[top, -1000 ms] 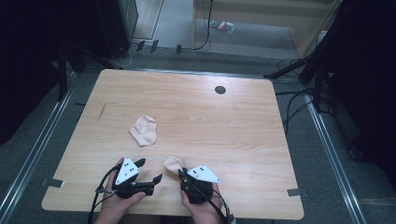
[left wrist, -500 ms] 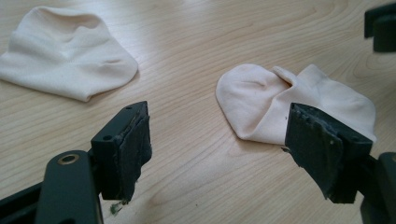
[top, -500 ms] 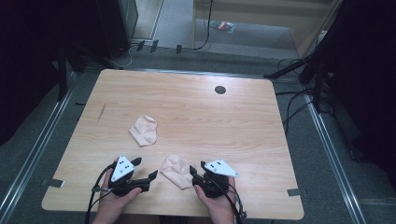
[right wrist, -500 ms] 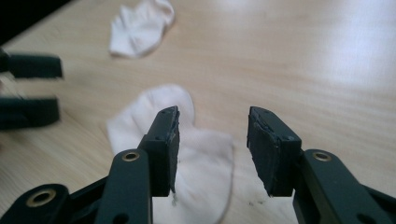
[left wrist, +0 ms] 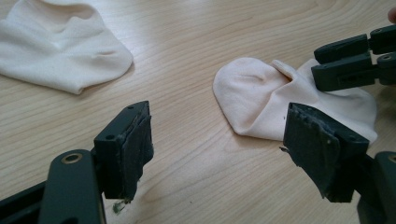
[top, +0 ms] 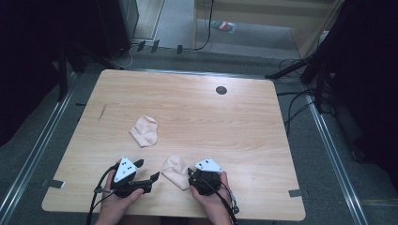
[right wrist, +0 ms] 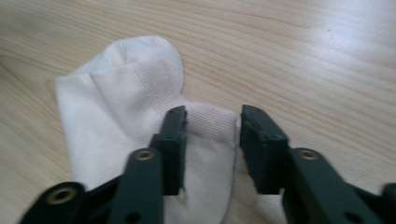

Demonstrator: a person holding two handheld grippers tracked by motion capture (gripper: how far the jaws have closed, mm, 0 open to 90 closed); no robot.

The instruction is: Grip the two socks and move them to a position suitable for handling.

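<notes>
At near sock [right wrist: 140,116], right gripper [right wrist: 212,140] closing, cuff between.

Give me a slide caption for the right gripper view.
Right gripper straddling the cuff of a pale sock on a wooden table.

two pale socks lie on the desk [top: 244,117]: a near sock [top: 176,171] by the near edge and a far sock [top: 144,131] up and to its left, well apart from it. two grippers are out, one per hand: the left gripper [top: 146,171] and the right gripper [top: 189,172], each with two black jaws and one grey three-cornered plate on top. two hands come in from the near edge. one dark round hole [top: 221,90] sits in the desk's far right part. one desk in all.
</notes>
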